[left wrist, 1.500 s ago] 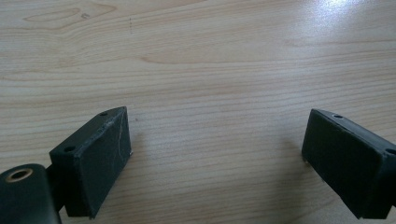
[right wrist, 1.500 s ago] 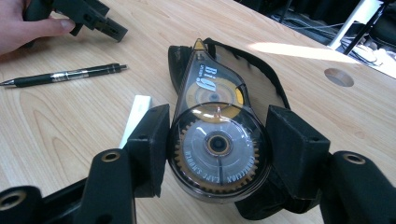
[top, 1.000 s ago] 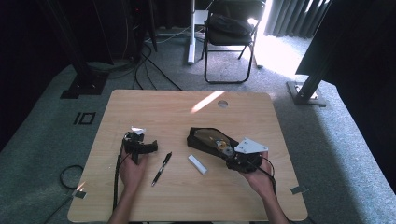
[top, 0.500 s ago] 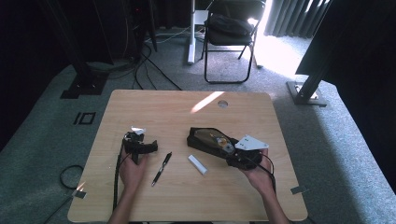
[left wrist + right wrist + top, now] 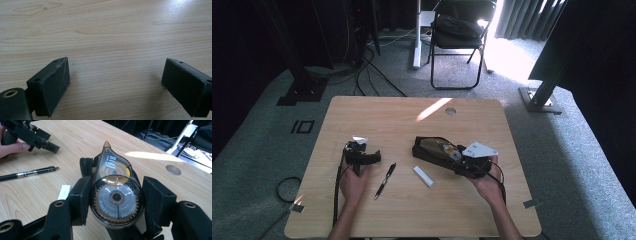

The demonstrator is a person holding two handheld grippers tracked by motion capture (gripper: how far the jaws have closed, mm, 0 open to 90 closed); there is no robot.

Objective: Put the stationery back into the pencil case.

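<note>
A clear teardrop-shaped correction tape dispenser [image 5: 113,182] with a yellow reel and a toothed wheel sits between the black jaws of my right gripper [image 5: 116,192], whose pads press on both of its sides. It lies over a black pouch [image 5: 86,166]. From above, my right gripper [image 5: 453,155] is at the table's right half, with the dispenser [image 5: 439,148] and the pouch [image 5: 421,148] pointing left and away. At the left half my left gripper [image 5: 373,159] rests low. Its jaws [image 5: 116,82] stand wide apart over bare wood with nothing between them.
A black pen [image 5: 384,181] and a white eraser [image 5: 423,176] lie between the two hands on the wooden table [image 5: 412,115]. The table has a round cable hole [image 5: 450,111] near its far edge. A folding chair [image 5: 457,35] stands beyond.
My right gripper with the dispenser has edged slightly away from the near edge. The left gripper, pen and eraser have stayed put.
</note>
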